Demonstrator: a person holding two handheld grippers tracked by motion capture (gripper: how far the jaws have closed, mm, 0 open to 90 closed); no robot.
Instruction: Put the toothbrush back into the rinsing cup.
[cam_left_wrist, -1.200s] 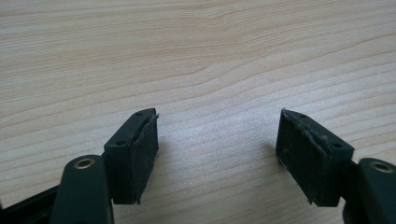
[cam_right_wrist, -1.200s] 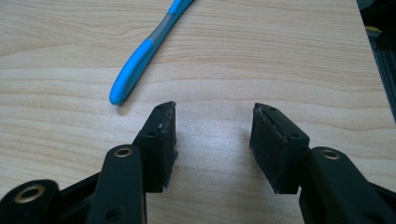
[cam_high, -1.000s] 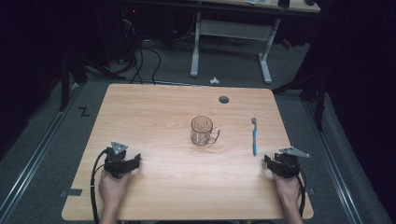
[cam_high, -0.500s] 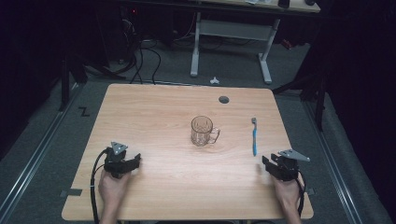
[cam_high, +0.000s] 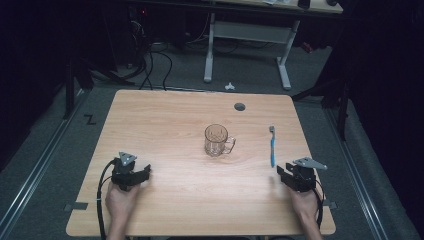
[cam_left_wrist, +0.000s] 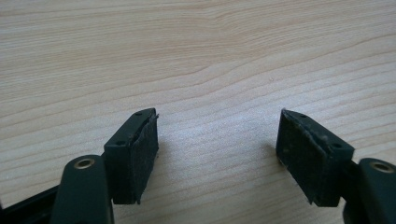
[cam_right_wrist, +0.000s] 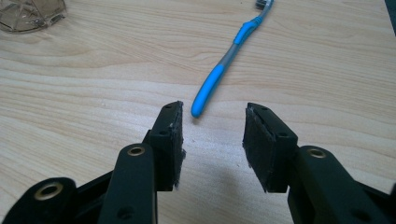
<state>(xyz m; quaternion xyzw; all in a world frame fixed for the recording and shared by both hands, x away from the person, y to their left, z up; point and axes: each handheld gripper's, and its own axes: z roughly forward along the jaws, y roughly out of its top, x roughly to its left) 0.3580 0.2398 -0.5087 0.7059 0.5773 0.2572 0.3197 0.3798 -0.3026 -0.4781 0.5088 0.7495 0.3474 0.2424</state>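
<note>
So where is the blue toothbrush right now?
In the high view the toothbrush lies flat on the table's right side, right of the glass mug, its handle end just ahead of the open right gripper.

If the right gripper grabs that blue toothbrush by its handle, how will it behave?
The toothbrush looks thin and plastic, so probably light and fairly stiff. Its glossy handle may slip between the right gripper pads. Lying flat on the table, it would likely pivot or slide rather than roll if nudged at its near end.

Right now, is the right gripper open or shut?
Open. In the right gripper view the right gripper has bare wood showing between its jaws, and the toothbrush lies just ahead of them, untouched.
</note>
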